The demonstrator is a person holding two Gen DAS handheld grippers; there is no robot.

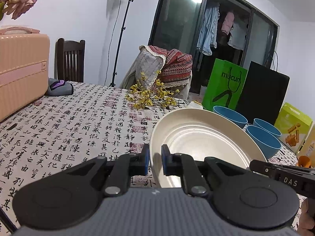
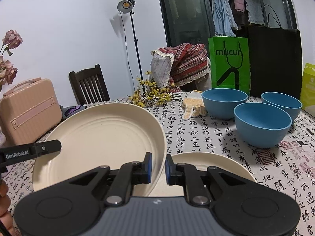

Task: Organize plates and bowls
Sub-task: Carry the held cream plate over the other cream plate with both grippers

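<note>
The left tool point(image 1: 155, 160) and right tool point(image 2: 158, 166) are both clamping opposite rims of one cream plate point(image 2: 102, 137), holding it tilted just above a second plate point(image 2: 214, 165) lying flat, right of it, near the surface's front edge.

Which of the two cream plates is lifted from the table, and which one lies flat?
The larger-looking cream plate is lifted and tilted, its rim gripped by both tools. The other cream plate lies flat on the tablecloth, nearer the blue bowls.
</note>
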